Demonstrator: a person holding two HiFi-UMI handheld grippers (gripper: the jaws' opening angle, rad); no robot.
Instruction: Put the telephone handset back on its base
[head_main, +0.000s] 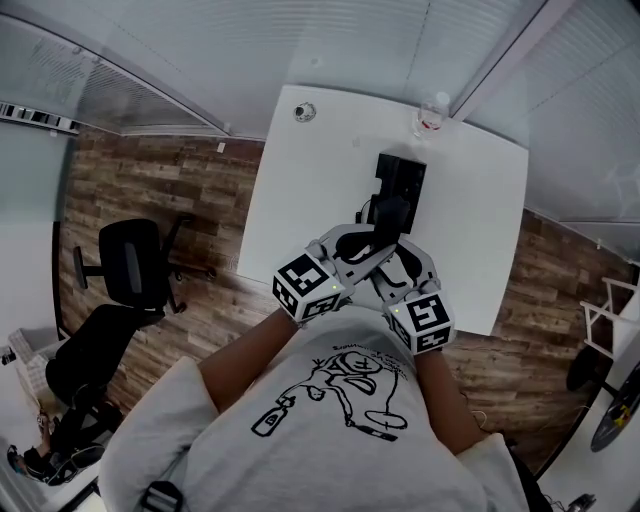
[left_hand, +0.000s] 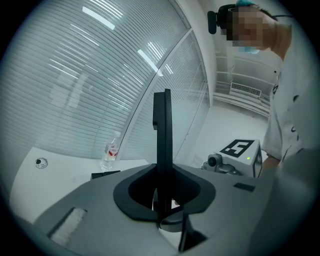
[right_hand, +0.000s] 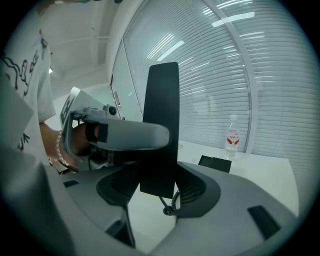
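The black telephone handset (head_main: 388, 222) stands upright above the white table (head_main: 300, 200), just nearer to me than its black base (head_main: 401, 180). My left gripper (head_main: 365, 245) is shut on it. In the left gripper view the handset (left_hand: 162, 135) shows edge-on between the jaws. My right gripper (head_main: 397, 262) is open; the handset's broad face (right_hand: 160, 145) stands between its jaws with gaps on both sides. The left gripper's grey finger (right_hand: 125, 135) crosses that face. A coiled cord (right_hand: 172, 201) hangs below the handset. The base (right_hand: 215, 163) lies further back.
A water bottle (head_main: 430, 112) stands at the table's far edge behind the base. A small round object (head_main: 304, 111) lies at the far left corner. A black office chair (head_main: 130, 262) stands on the wooden floor to the left. Blinds and glass walls surround the table.
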